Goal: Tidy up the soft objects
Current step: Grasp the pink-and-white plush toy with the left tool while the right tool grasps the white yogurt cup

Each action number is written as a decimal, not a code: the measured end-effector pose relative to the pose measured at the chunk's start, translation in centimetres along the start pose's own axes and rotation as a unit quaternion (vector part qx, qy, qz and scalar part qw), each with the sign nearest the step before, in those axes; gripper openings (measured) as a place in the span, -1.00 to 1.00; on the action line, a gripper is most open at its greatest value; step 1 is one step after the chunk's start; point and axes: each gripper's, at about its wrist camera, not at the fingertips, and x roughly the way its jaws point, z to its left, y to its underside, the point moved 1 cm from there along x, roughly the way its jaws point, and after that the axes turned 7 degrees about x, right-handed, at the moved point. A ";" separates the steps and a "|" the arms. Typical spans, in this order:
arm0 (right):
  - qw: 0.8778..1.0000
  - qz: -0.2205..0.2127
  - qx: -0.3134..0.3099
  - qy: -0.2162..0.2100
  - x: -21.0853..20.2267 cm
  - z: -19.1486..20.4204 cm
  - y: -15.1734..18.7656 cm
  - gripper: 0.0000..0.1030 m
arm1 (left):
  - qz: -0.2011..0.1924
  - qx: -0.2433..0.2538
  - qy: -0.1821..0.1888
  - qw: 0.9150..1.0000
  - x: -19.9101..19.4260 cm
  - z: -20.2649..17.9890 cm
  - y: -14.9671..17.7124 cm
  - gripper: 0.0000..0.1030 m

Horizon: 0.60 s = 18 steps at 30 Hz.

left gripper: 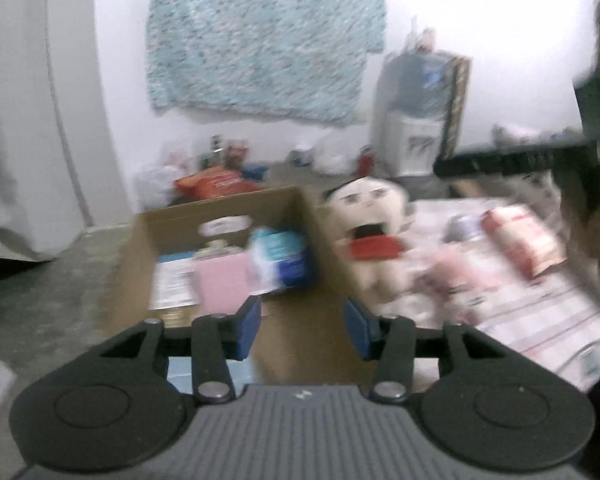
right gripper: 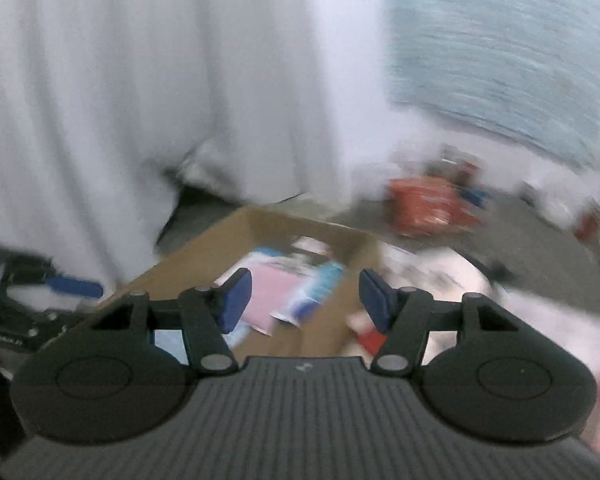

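Both the left tongs (left gripper: 302,326) and the right tongs (right gripper: 302,300) are spread and empty above the cardboard box (left gripper: 220,210); a plush doll (left gripper: 366,220) lies just right of it.

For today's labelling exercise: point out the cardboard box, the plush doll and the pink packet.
cardboard box (left gripper: 228,204), left wrist view, far inner wall.
plush doll (left gripper: 366,200), left wrist view, its face.
pink packet (left gripper: 224,282), left wrist view, flat front, inside the box.

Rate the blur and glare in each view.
Left wrist view: moderate motion blur, doll and cardboard box still readable, upper right wall blown out white. Right wrist view: heavy streaking, box contents smeared, only the tongs stay sharp.
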 end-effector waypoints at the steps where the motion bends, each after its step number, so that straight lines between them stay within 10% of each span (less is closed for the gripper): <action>1: 1.000 -0.010 0.018 0.002 -1.3 -1.5 1.1 0.14 | -0.006 -0.005 0.012 1.000 0.2 -1.2 -0.1 -0.06; 18: 0.982 -0.011 0.168 0.087 -3.5 -20.0 9.0 0.42 | -0.025 0.145 0.103 0.984 14.9 -21.4 -3.1 0.97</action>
